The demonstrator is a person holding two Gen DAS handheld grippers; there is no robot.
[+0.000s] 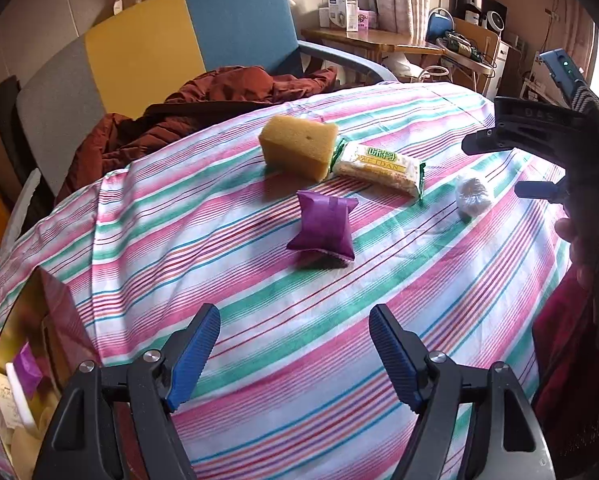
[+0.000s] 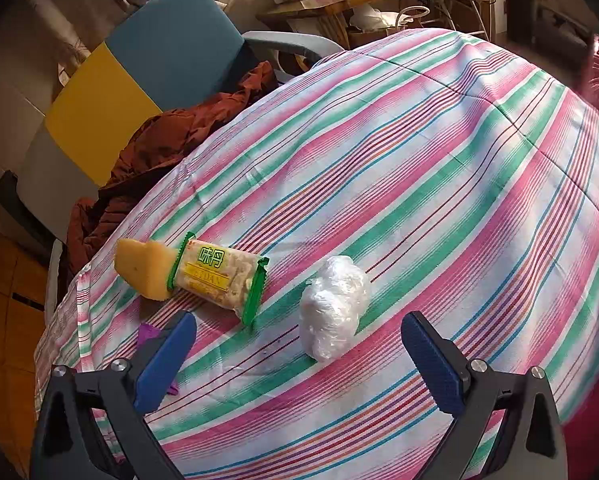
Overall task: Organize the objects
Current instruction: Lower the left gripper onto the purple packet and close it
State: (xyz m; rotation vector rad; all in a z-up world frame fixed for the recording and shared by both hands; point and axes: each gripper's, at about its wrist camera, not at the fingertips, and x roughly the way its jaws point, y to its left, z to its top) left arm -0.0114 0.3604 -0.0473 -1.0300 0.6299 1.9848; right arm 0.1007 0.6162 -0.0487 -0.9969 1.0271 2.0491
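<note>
The left gripper (image 1: 295, 354) has its blue fingers spread wide with nothing between them, above the striped cloth (image 1: 259, 320). Up at 12 o'clock from it lies a purple packet (image 1: 323, 226). Farther up sits a yellow sponge (image 1: 297, 146), touching a green-ended snack bar (image 1: 379, 168) at its 3 o'clock. A white plastic bundle (image 1: 472, 196) lies at 2 o'clock.

The right gripper (image 2: 299, 364) is spread wide too, holding nothing. The white plastic bundle lies just ahead at 12 o'clock. The snack bar is at 10 o'clock.

A chair (image 1: 187, 36) with a brown-red coat (image 1: 219, 88) stands behind the table.
</note>
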